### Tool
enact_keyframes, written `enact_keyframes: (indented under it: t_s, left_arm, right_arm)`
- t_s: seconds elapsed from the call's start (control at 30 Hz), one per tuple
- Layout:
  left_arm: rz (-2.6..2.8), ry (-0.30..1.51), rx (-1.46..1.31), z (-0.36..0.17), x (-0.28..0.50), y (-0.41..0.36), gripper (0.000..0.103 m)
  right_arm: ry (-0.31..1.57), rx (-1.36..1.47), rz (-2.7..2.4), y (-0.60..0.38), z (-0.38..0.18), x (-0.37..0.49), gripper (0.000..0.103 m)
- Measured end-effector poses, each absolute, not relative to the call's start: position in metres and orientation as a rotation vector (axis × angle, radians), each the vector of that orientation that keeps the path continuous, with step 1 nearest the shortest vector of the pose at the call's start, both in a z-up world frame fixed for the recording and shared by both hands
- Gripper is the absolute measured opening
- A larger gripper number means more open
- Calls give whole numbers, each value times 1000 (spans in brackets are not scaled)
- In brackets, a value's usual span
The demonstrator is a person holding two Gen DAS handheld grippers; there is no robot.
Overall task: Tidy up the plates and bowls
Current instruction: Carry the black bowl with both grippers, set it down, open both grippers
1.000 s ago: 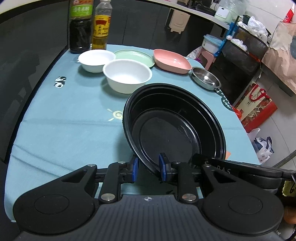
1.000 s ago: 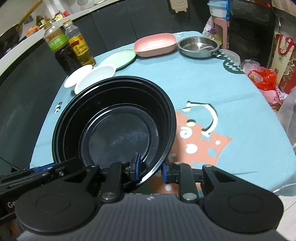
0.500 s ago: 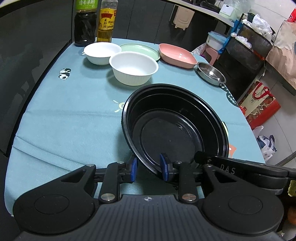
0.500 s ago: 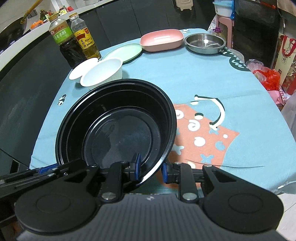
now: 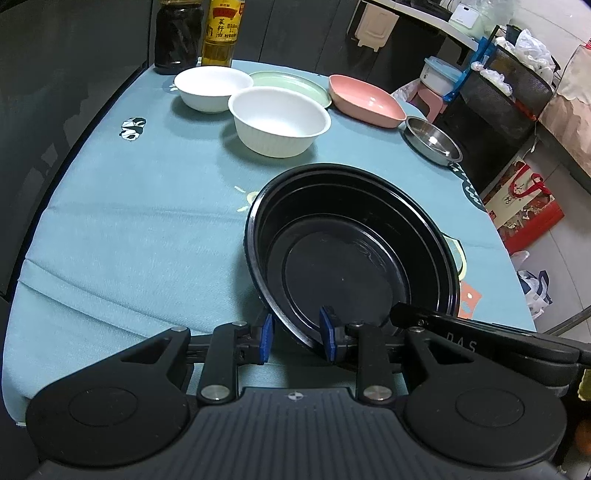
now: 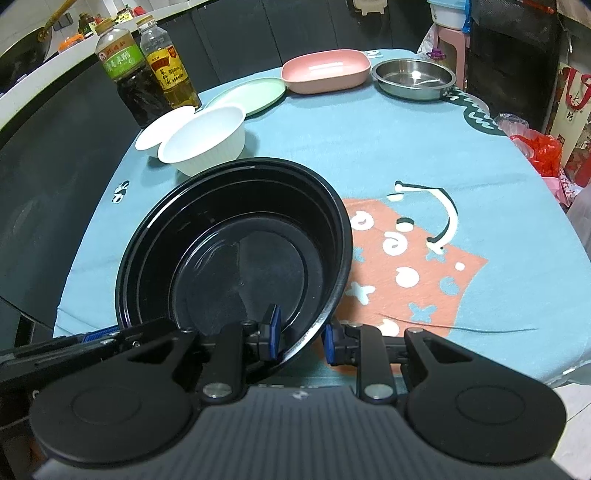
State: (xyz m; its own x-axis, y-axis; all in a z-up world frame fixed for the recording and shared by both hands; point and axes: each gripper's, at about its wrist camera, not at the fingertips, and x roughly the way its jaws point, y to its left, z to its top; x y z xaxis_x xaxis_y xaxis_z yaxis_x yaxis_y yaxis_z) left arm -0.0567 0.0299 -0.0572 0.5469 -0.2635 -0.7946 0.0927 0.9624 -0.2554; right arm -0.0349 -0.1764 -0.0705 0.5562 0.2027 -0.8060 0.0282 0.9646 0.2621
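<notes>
The big round black plastic bowl [image 5: 347,258] sits at the near edge of the blue-clothed table [image 5: 129,229]. The left tongs [image 5: 297,334] and right tongs [image 6: 301,334] are both part-open around its rim, not squeezing.

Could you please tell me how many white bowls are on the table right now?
2: the larger white bowl sits mid-table beyond the black bowl; the smaller white bowl is behind it, by the bottles.

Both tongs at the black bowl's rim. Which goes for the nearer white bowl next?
Left, likely: white bowl lies nearly straight ahead of left tongs; for right tongs it's off left, beyond the black bowl.
</notes>
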Motion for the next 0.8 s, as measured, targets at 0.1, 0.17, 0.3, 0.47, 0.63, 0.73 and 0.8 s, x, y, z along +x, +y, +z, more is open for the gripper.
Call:
enact_keyframes:
  t_s: [0.1,0.17,0.3,0.47,0.63,0.73,0.8]
  left_arm:
    - [-216,963,-202,-55,-56,33,24]
    - [-212,948,-202,-53,-57,34,25]
    - [-201,921,-182,-49,-57,35,26]
    - [-178,909,-180,-45,-56,42,27]
    - [-165,896,-188,-41,-55,47,27]
    - [-154,868,-194,-34,-52,50,27]
    - [-137,848,-195,-30,-47,53,28]
  right_arm:
    - [981,261,108,-177,-71,-33,27]
    - [977,263,110,-178,-70,-33,29]
    - [956,254,91,-180,-69,-33,44]
    - [924,253,76,-186,-65,-31,52]
    - [884,248,35,-194,-64,-28,59]
    - [863,265,25,-201,-62,-25,59]
    - [849,278,24,-206,-59,-22,59]
